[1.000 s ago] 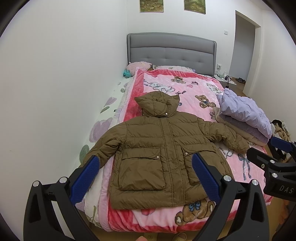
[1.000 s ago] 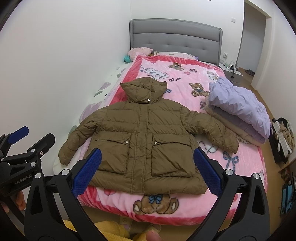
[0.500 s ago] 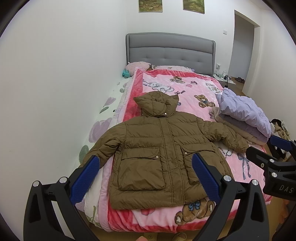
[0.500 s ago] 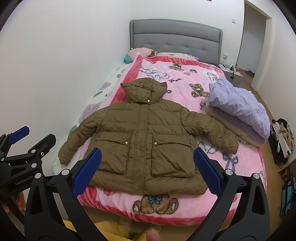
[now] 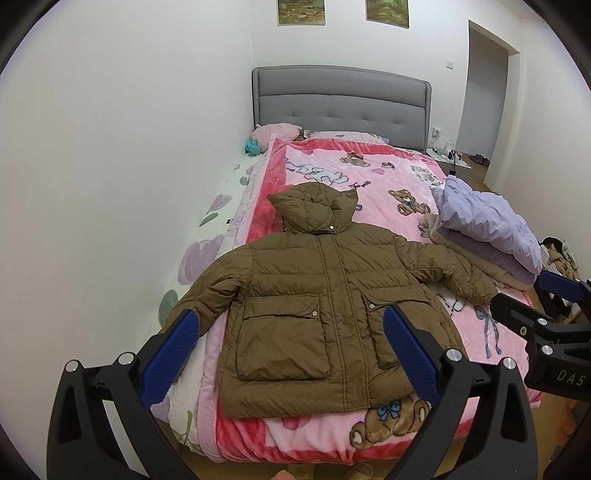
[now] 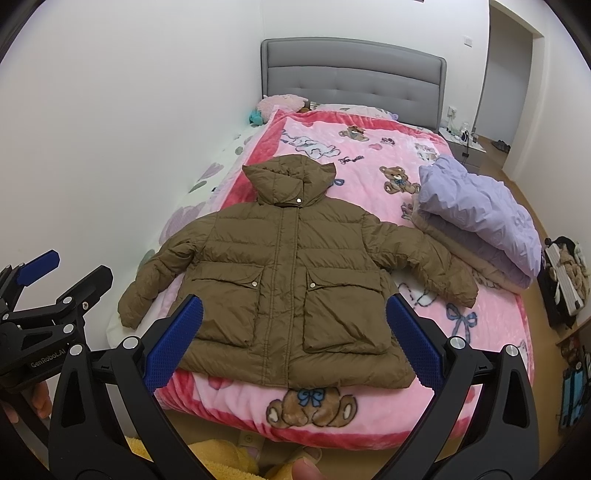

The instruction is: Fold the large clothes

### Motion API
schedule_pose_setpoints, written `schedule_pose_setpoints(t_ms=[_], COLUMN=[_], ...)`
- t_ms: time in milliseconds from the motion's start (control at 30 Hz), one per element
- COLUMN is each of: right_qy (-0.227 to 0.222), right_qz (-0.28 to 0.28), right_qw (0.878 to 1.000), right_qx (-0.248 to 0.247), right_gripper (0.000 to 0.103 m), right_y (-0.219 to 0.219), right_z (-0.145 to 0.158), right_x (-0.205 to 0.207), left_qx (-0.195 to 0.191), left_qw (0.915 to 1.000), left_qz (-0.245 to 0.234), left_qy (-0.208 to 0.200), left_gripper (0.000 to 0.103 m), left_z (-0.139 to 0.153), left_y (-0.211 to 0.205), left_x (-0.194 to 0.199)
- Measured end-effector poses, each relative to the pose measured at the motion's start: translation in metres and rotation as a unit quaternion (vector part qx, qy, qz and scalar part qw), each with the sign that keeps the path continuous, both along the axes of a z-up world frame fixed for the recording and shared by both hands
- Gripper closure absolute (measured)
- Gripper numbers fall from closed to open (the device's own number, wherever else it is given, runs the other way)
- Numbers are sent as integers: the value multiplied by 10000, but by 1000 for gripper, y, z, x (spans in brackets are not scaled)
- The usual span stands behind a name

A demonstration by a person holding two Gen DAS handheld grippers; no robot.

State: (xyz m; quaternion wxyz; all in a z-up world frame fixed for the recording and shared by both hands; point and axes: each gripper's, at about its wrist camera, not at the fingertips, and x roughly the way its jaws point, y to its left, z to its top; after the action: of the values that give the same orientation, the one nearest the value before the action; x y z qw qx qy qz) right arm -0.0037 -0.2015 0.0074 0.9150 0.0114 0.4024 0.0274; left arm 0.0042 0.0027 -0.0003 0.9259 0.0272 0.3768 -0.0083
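Black gripper body (image 6: 40, 360) marked "GenRobot.AI"

Your left gripper (image 5: 291, 336) masks the cuff of the brown jacket (image 5: 314, 306) on one side and part of a front pocket on the other. Both framed pictures (image 5: 301, 11) on the wall are cut off by the top edge of the left wrist view. The small items on the bedside table (image 6: 466, 144) are too tiny to identify. The dark clutter on the floor (image 6: 565, 273) beside the bed runs past the frame's rim. A yellow fabric (image 6: 221, 458) and your fingertip (image 6: 304, 469) at the bottom stay partly hidden.
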Motion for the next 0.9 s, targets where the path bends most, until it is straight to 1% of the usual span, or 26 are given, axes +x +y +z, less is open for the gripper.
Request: schedule_pose_setpoints(t_ms=[433,567,600,667,700,767,833,900], right_qy=[10,56,59,74,79,29,-57,-84], right_qz=[-12,-72,-89,-154,-198,-275,-399,-533], right_qw=[10000,10000,9999,9998,9998,9994,9984,9980], right_qx=[2,27,48,39,-25,-195,-388,-343], right_gripper=[8,8,8,8,8,8,8,8], right_y=[-1,-1,-2,-2,-1,1,1,-3], right_z=[0,1,-3,-6,-8,-9,-13,-21], right_x=[0,4,5,11,14,19,28,39], left_qx=[3,10,17,16,10,43,158,284], left_qw=[10000,10000,10000,9999,9999,9997,9993,9983], left_qz=[-4,-37,-63,-104,-149,-213,-340,-511], left_qy=[15,41,47,65,80,73,39,24], left_gripper=[5,5,5,5,5,5,5,5], left_z=[-1,1,2,-1,-8,-11,-14,-18], left_y=[0,-9,-12,-11,-6,-8,-10,-17], left_x=[1,-2,-1,5,15,24,37,50])
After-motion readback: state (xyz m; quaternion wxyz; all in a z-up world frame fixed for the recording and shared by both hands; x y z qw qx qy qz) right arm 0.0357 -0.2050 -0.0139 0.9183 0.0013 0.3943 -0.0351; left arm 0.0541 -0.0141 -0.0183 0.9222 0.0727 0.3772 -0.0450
